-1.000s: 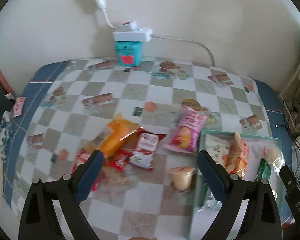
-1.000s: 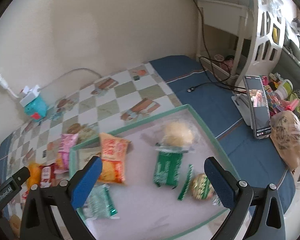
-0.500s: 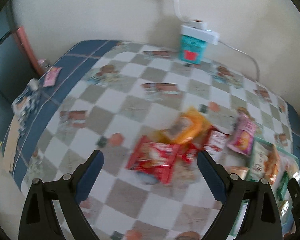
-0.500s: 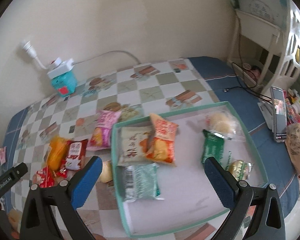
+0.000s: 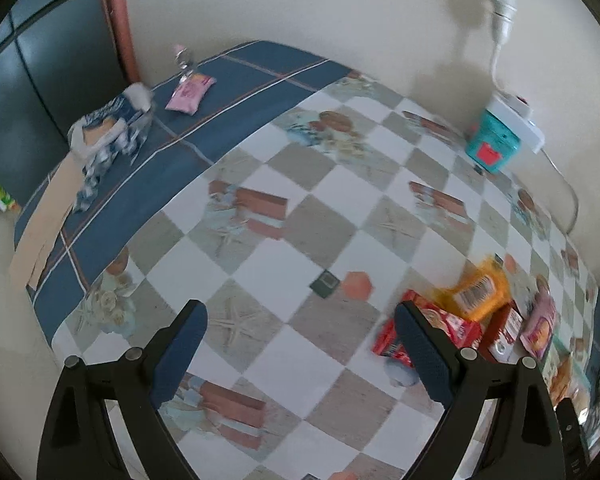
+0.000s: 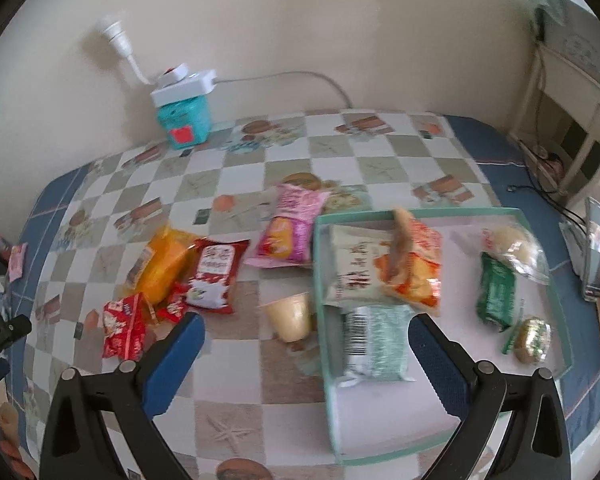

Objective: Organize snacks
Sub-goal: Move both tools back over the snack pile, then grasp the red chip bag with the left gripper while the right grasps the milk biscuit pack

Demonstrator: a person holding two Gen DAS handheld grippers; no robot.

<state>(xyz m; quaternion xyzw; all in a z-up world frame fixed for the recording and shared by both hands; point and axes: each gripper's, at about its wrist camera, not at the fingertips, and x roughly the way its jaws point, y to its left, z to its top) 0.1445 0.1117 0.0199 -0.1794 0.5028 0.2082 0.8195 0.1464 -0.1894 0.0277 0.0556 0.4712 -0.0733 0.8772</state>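
Observation:
A green tray point(image 6: 564, 332) on the checked table holds several snack packs, among them an orange chip bag point(image 6: 414, 264) and a grey-green pack point(image 6: 376, 342). Left of the tray lie a pink bag point(image 6: 290, 230), a cup-shaped pudding point(image 6: 290, 316), a red-and-white pack point(image 6: 216, 276), an orange bag point(image 6: 160, 264) and small red packs point(image 6: 124, 324). My right gripper point(image 6: 306, 356) hangs open above the pudding and the tray's left edge. My left gripper point(image 5: 300, 352) is open over bare tablecloth, with the red packs point(image 5: 428, 332) and orange bag point(image 5: 476, 288) beside its right finger.
A teal box with a white power strip point(image 6: 184, 108) stands by the wall. A phone point(image 6: 594, 248) leans at the far right near a white shelf point(image 6: 572, 92). A pink sachet point(image 5: 190, 92) and a crumpled blue-and-white wrapper point(image 5: 108, 132) lie on the table's blue border.
Both views have swung to the left. The left gripper now faces the table's left corner, with the snacks at its right. The right gripper shifted from over the tray to its left edge.

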